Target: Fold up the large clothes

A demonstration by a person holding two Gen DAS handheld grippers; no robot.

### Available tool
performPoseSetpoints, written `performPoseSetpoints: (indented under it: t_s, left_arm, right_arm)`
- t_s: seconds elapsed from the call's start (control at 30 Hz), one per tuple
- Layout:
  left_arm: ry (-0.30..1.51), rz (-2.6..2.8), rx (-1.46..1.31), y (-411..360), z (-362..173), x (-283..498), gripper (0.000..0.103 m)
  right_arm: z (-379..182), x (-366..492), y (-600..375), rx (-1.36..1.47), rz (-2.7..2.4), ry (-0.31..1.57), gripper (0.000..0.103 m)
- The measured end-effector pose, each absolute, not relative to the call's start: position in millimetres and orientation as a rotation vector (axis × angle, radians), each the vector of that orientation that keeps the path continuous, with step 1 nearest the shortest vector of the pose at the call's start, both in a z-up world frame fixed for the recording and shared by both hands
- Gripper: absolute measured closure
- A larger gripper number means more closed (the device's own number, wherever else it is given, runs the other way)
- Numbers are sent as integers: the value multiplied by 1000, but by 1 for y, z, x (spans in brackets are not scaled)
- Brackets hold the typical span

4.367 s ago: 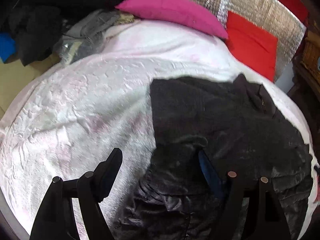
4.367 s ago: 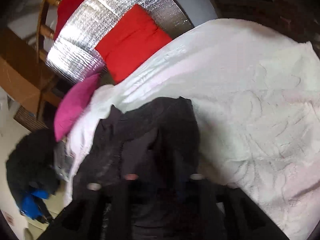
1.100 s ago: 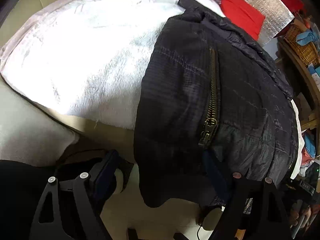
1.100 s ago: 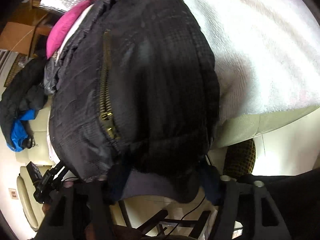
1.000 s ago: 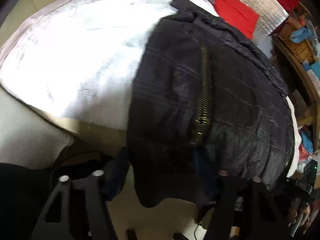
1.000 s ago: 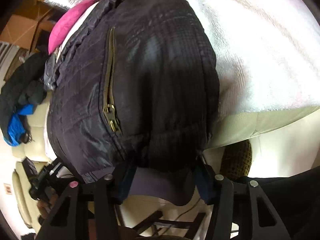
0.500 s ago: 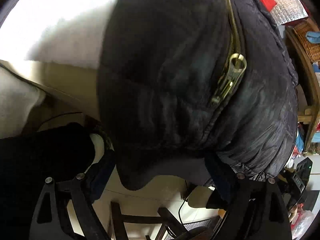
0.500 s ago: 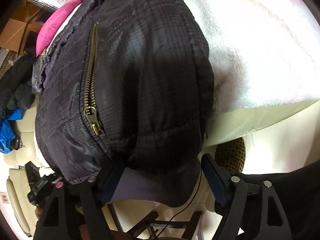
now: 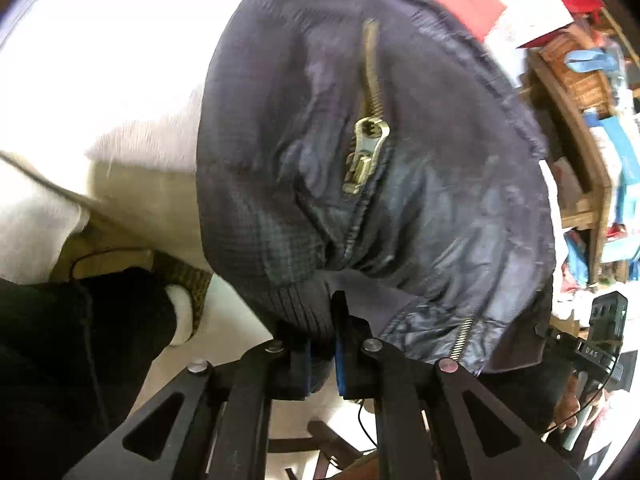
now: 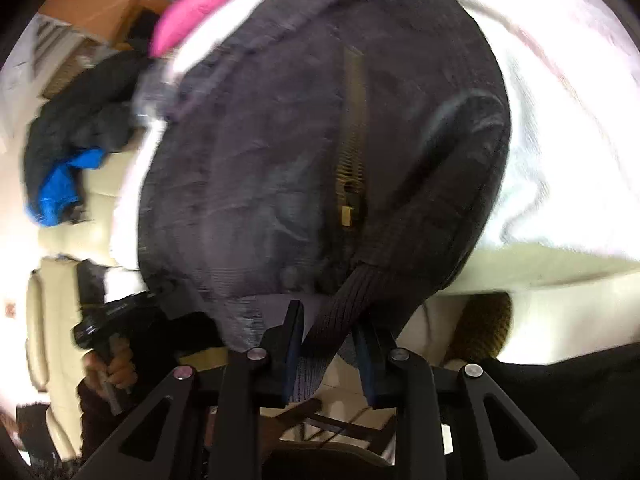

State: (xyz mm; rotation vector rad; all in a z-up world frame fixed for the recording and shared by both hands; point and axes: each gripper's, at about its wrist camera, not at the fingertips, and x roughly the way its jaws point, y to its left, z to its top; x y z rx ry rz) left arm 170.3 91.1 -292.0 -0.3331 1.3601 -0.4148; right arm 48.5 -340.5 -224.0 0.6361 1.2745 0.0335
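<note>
The jacket [image 9: 420, 184] is dark quilted cloth with a faint sheen, its ribbed knit hem [image 9: 304, 308] matt. The zipper pull [image 9: 366, 152] is dull brass-coloured metal. The blanket [image 10: 568, 128] looks like soft, fuzzy white cloth. The gripper frames are matt black plastic.

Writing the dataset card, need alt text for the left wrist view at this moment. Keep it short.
The left gripper is clamped on the ribbed hem of a dark quilted jacket, which hangs off the edge of a white blanket and fills most of the view. A brass zipper pull sits mid-frame; cluttered wooden shelves show at right.
</note>
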Motion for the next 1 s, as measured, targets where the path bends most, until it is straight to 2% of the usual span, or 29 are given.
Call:
performPoseSetpoints:
  t_s: [0.07, 0.1, 0.13, 0.17, 0.27, 0.3, 0.33, 0.37, 0.4, 0.47, 0.6, 0.73, 0.9, 1.0]
  left_arm:
    - [1414, -373, -362, 78, -308, 189, 64]
    - [1434, -363, -375, 74, -314, 197, 46]
    - [1446, -345, -380, 73, -319, 199, 39]
    - [1446, -337, -370, 71, -321, 200, 39]
    - [1466, -346, -328, 61, -330, 200, 39]
    - [1471, -351, -341, 61, -333, 199, 42]
    - [1472, -359, -355, 60, -333, 200, 67]
    - [1470, -376, -368, 61, -333, 201, 81]
    - [1456, -393, -383, 65, -332, 201, 93]
    - [1437, -410, -385, 68, -325, 198, 95]
    - [1377, -541, -421, 72, -279, 188, 95]
    - [1251, -660, -477, 69, -210, 202, 95]
    - [1053, -743, -492, 63, -113, 258, 95]
    - [963, -737, -464, 47, -81, 309, 95]
  right_arm:
    - [-244, 51, -343, 662, -3, 1327, 70]
    - [-256, 52, -345, 655, -33, 1351, 61]
    - [-264, 53, -347, 646, -62, 1370, 51]
    - [-269, 54, -347, 650, -79, 1383, 31]
    - [-291, 56, -350, 707, -113, 1390, 28]
    - [-292, 58, -348, 704, -90, 1384, 35]
    - [-291, 59, -347, 701, -64, 1371, 47]
    - [-284, 59, -344, 694, -24, 1342, 73]
    - [-276, 59, -341, 667, -6, 1321, 82]
    - [-259, 56, -335, 604, -7, 1296, 89]
    - [-207, 49, -329, 563, 31, 1225, 91]
    - [-133, 42, -339, 559, 140, 1031, 92]
    - [-60, 74, -354, 472, 93, 793, 92]
    - [-37, 119, -371, 459, 15, 700, 92]
